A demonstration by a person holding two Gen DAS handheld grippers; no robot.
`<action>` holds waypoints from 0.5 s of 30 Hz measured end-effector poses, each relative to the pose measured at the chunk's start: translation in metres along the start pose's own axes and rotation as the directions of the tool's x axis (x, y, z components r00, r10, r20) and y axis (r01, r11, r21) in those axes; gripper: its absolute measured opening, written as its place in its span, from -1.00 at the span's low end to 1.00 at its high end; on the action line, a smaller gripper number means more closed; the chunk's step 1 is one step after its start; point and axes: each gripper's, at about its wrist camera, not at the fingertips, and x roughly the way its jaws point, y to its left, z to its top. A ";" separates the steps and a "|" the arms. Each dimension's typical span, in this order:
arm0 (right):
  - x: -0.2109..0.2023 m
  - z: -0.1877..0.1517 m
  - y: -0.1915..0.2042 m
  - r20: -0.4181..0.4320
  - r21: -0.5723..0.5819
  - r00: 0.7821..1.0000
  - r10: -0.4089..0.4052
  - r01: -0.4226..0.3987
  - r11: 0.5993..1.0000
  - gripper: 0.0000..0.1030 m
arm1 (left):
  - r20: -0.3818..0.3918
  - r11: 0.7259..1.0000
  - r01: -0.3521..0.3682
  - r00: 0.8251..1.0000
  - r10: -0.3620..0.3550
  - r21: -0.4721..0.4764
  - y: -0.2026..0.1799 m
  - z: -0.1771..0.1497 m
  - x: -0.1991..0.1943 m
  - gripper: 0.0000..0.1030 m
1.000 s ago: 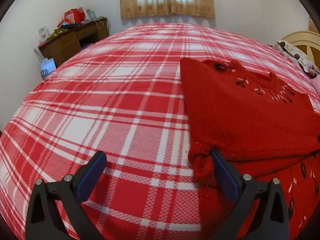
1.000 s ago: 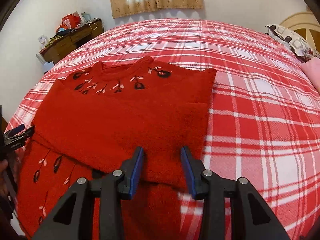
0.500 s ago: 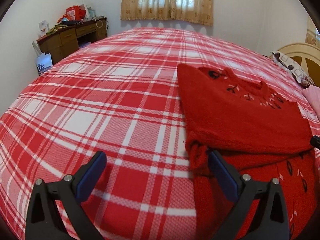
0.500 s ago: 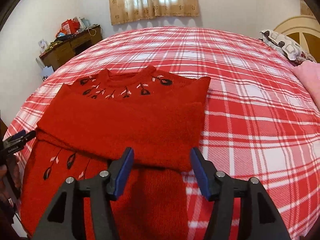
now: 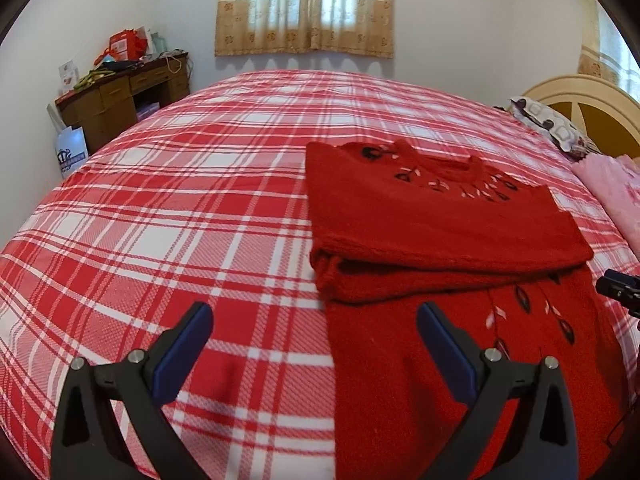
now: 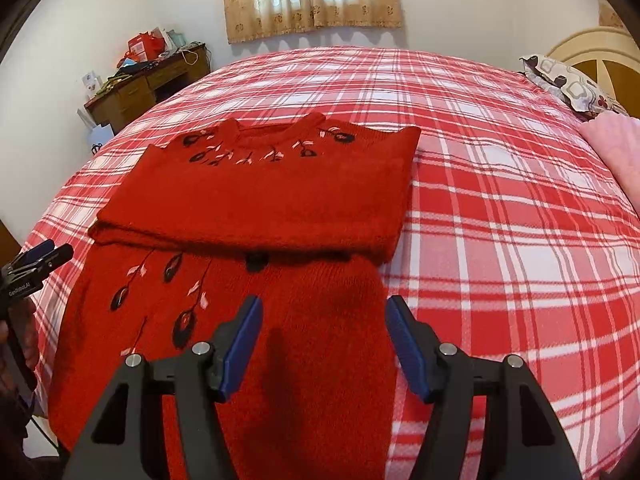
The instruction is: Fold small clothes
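Now both grippers are off the sweater point(image 6: 260, 196): left gripper point(image 5: 316, 344) wide and empty, right gripper point(image 6: 324, 340) opened up, both backed away. Sweater lies on the bed point(image 5: 180, 220), top folded over; lower half probably still needs folding.

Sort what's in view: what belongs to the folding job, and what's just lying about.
Job: red sweater, half folded on the plaid bedspread; left gripper and right gripper, both open.

Lying about: cluttered desk, patterned pillow, pink cloth, white bag.
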 end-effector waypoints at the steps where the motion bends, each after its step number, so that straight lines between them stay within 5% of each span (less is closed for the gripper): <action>1: -0.001 -0.001 0.001 0.000 0.000 1.000 0.000 0.000 1.000 0.25 | -0.001 1.000 0.003 1.000 -0.003 0.002 -0.001 -0.002 -0.002 1.00; 15: -0.007 -0.027 0.004 -0.024 0.028 1.000 0.002 -0.001 1.000 0.26 | -0.012 0.999 0.030 0.999 -0.030 0.024 -0.006 -0.022 -0.017 1.00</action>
